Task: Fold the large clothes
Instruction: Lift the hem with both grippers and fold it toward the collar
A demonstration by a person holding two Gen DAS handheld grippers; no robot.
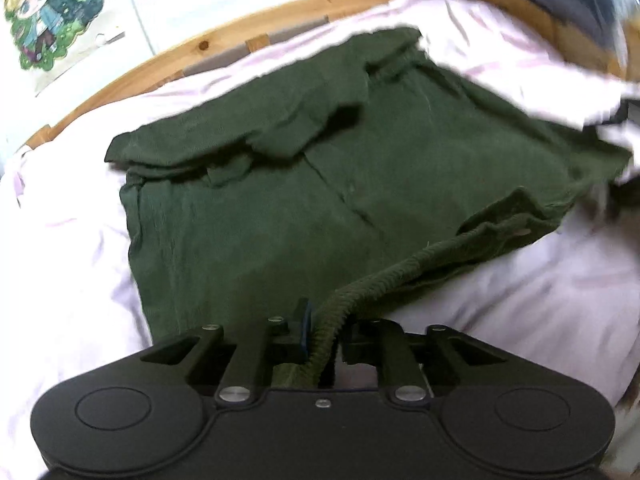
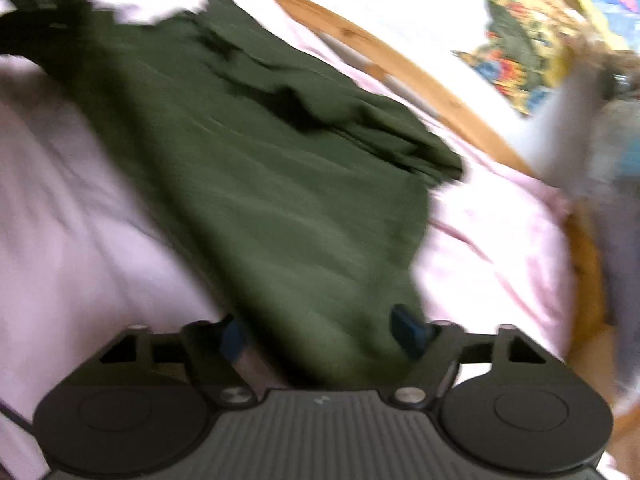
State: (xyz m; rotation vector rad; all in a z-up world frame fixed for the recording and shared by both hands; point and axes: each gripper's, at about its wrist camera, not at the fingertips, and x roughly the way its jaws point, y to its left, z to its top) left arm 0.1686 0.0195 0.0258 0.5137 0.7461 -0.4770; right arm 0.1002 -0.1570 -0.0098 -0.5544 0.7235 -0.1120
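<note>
A dark green garment [image 1: 280, 184] lies spread on the pink bed sheet [image 1: 72, 240], its far part folded over in layers. In the left wrist view my left gripper [image 1: 325, 338] is shut on the garment's ribbed hem [image 1: 384, 280], which runs from the jaws off to the right. The right wrist view is blurred. There the same green garment [image 2: 260, 168] stretches away from my right gripper [image 2: 320, 336]. Its blue pads [image 2: 408, 336] stand wide apart with a corner of the cloth lying between them, not pinched.
A wooden bed frame [image 1: 200, 46] curves around the far side of the sheet, also seen in the right wrist view as the wooden bed frame [image 2: 400, 64]. Colourful pictures [image 1: 48, 12] hang on the white wall behind. A blurred grey shape [image 2: 600, 140] is at the right edge.
</note>
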